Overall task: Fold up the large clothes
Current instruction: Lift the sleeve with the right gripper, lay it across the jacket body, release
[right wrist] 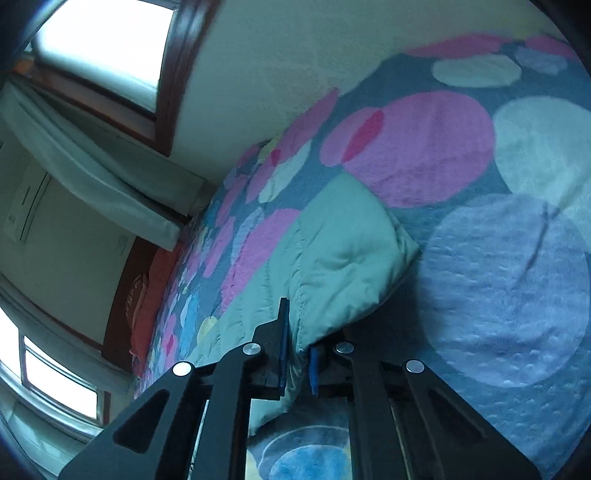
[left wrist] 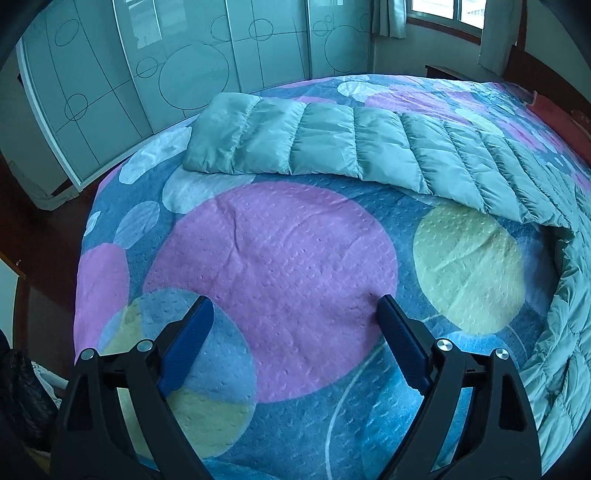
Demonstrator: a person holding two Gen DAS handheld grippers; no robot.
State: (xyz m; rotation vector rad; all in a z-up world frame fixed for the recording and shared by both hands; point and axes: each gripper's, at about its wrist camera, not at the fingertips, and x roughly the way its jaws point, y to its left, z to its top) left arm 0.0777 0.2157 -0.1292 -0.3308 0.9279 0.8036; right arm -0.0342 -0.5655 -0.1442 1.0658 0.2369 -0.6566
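Observation:
A pale green quilted down garment point(left wrist: 332, 144) lies across the far side of the bed and curls down the right edge. My left gripper point(left wrist: 295, 310) is open and empty, hovering over the pink circle of the bedspread, well short of the garment. In the right wrist view my right gripper point(right wrist: 297, 343) is shut on a fold of the green garment point(right wrist: 343, 251) and holds that end raised off the bedspread. The view is tilted sideways.
The bed point(left wrist: 258, 424) carries a blue bedspread with pink, yellow and pale circles. Wardrobe doors point(left wrist: 166, 66) stand behind it, a window with curtains point(left wrist: 443, 14) at the far right. Dark floor point(left wrist: 40, 229) lies left of the bed. A red pillow point(right wrist: 140, 295) lies by the headboard.

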